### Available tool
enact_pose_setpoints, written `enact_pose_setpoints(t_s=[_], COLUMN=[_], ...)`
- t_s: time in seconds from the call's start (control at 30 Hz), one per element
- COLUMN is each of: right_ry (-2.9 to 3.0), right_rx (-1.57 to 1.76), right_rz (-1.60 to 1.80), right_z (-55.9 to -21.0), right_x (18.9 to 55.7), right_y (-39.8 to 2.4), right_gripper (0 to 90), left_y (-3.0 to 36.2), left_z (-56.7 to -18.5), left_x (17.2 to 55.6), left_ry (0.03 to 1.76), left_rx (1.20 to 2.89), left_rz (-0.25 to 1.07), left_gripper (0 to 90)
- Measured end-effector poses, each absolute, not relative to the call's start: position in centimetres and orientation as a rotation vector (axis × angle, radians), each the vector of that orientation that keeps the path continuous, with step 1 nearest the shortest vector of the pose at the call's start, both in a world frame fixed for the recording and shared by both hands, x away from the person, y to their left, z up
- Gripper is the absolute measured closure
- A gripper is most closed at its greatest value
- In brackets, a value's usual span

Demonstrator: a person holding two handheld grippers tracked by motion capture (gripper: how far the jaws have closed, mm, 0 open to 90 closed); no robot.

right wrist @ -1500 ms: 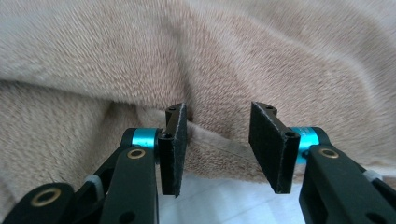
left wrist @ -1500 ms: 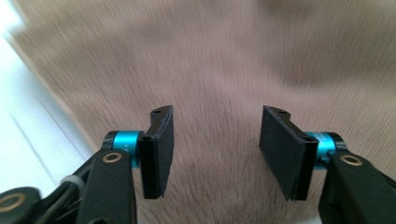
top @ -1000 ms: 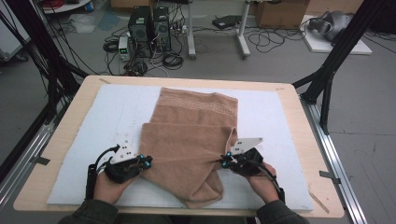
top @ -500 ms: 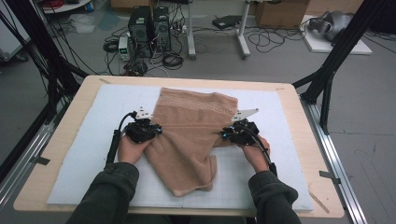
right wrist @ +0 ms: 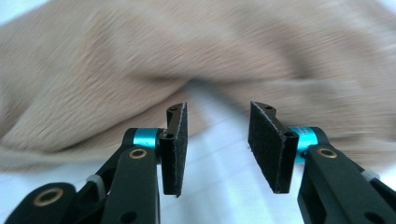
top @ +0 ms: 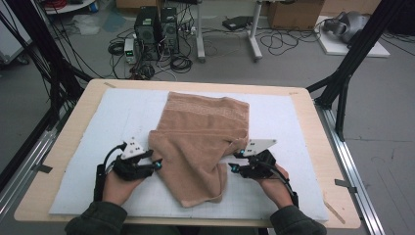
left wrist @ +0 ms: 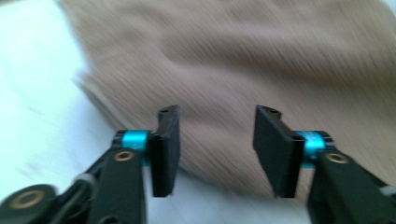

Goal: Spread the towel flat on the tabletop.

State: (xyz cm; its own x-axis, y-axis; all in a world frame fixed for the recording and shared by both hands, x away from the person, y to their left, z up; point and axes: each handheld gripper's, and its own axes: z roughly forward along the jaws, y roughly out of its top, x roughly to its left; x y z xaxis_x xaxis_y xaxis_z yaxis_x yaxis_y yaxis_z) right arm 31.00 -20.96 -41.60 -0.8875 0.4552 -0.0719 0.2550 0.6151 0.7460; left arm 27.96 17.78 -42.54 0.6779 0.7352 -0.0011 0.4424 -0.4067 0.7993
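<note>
Tan towel (top: pixel 200 142) lies folded, rumpled, mid-desk on white mat (top: pixel 98 122). My left gripper (top: pixel 155 164) beside towel's left edge, right gripper (top: pixel 234 164) at right edge. Both fingers just opened, apart, nothing between them.

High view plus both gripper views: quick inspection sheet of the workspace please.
Surface: wooden table under a white mat.
Job's things: tan towel, folded over, rumpled, lying on the mat.
Clutter: nothing seen.
Grippers: left gripper and right gripper flank the towel; jaws have just been opening, nothing between them.
Cables: a black cable trails from the left gripper; tangle on the floor.
Surroundings: computer towers, black frame struts.
</note>
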Motion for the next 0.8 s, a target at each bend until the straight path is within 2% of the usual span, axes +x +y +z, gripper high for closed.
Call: enact_pose_setpoints(t_s=[0.07, 0.17, 0.27, 0.37, 0.43, 0.47, 0.8], right_ry=[2.634, 2.680, 2.736, 2.767, 2.781, 2.782, 2.792], right_rx=[0.548, 0.503, 0.510, 0.549, 0.537, 0.530, 0.432], right_rz=[1.146, 1.130, 1.113, 1.166, 1.180, 1.182, 1.180], right_z=[-42.4, -43.2, -44.0, -44.2, -44.2, -44.1, -42.4], right_x=[30.7, 31.0, 31.6, 31.8, 31.7, 31.5, 28.2], right_y=[-20.1, -18.9, -18.3, -18.5, -18.5, -18.5, -19.3], right_gripper=[55.5, 55.5, 59.6, 69.6, 81.6, 84.9, 86.2], left_y=[17.2, 16.7, 16.5, 16.1, 16.0, 16.1, 18.0], left_z=[-43.5, -44.3, -44.4, -44.4, -44.3, -44.3, -39.1], left_x=[27.7, 28.0, 28.0, 27.8, 27.8, 27.8, 24.3], left_ry=[0.900, 0.879, 0.857, 0.813, 0.809, 0.813, 0.746], left_rx=[2.112, 2.148, 2.142, 2.146, 2.143, 2.138, 2.034], left_rz=[0.411, 0.401, 0.404, 0.426, 0.438, 0.435, 0.528], left_gripper=[43.5, 46.7, 56.5, 72.4, 78.6, 79.9, 81.4])
